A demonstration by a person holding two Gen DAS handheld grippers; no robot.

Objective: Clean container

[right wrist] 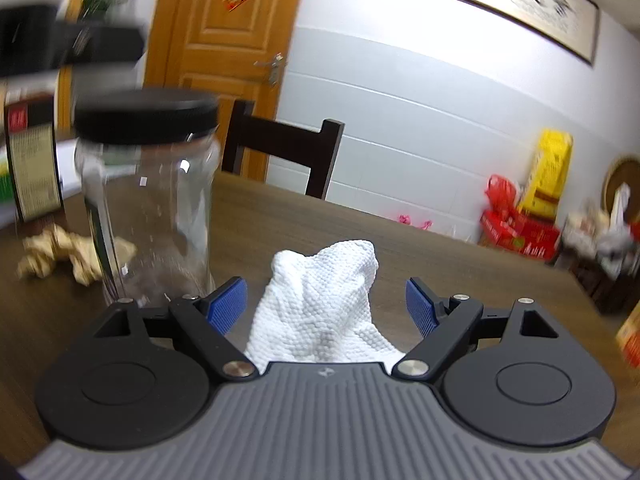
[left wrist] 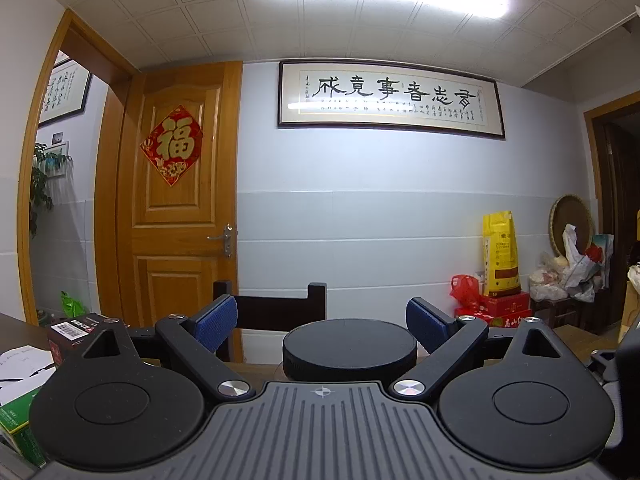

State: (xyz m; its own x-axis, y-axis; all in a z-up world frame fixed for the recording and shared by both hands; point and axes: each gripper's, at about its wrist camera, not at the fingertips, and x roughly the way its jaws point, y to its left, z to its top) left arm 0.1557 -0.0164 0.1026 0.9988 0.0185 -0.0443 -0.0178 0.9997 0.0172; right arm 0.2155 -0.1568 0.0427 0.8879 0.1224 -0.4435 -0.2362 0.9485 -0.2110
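A clear jar (right wrist: pixel 152 216) with a black screw lid (right wrist: pixel 146 116) stands on the wooden table (right wrist: pixel 440 264), left of my right gripper (right wrist: pixel 324 286). That gripper is open. A white textured cloth (right wrist: pixel 320 300) lies bunched between its blue pads (right wrist: pixel 228 308), and neither pad presses on it. In the left wrist view the same lid (left wrist: pixel 348 344) sits low between the spread fingers of my left gripper (left wrist: pixel 322 302), which is open, with a gap at the left pad (left wrist: pixel 216 324). A blurred black part of the left gripper (right wrist: pixel 72 48) hangs above the jar.
Crumpled tan pieces (right wrist: pixel 60 256) lie left of the jar, beside a dark printed box (right wrist: pixel 34 160). More boxes and paper (left wrist: pixel 24 364) sit at the table's left. A dark chair (right wrist: pixel 280 148) stands at the far edge. Bags and red boxes (left wrist: pixel 504 304) line the wall.
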